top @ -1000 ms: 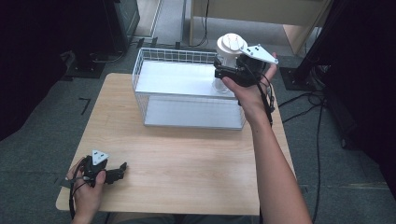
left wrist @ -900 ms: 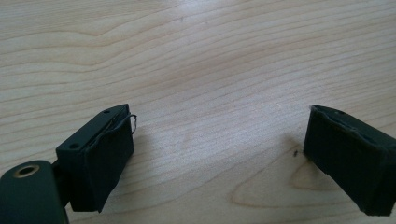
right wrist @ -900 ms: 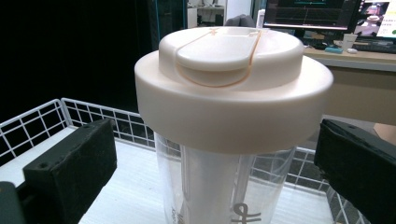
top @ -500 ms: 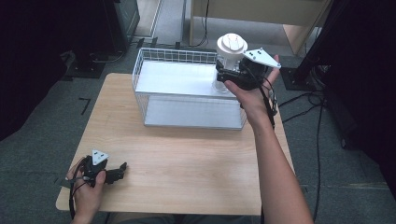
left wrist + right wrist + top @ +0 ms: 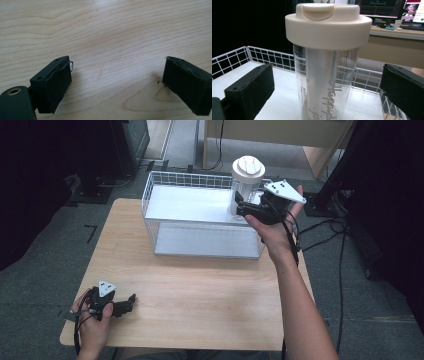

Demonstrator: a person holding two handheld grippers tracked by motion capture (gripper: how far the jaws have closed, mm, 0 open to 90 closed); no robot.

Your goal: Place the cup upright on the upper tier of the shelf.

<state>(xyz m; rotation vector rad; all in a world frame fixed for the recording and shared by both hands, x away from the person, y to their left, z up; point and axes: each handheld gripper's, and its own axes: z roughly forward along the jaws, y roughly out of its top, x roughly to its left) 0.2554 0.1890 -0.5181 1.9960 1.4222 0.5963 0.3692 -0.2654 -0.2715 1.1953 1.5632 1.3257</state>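
While my left gripper [image 5: 131, 301] rests on the light wooden tabletop [image 5: 200, 290] near its front-left corner, its jaws stand wide apart with nothing but bare wood grain between them. Farther along, the white wire basket [image 5: 165, 182] sits against the tabletop's far edge, a pale flat liner covering its floor. At the basket's far-right corner stands the clear plastic shaker bottle with a cream screw lid [image 5: 245, 185], upright, its long axis vertical and the lid pointing up. My right gripper [image 5: 239, 205] is level with the bottle's body, jaws open and set either side of it; in the right gripper view the bottle [image 5: 327, 67] rises between the two black pads with a gap on each side, so I judge I am not gripping it. My right hand is plainly the nearer one, the bottle lying straight ahead of it.
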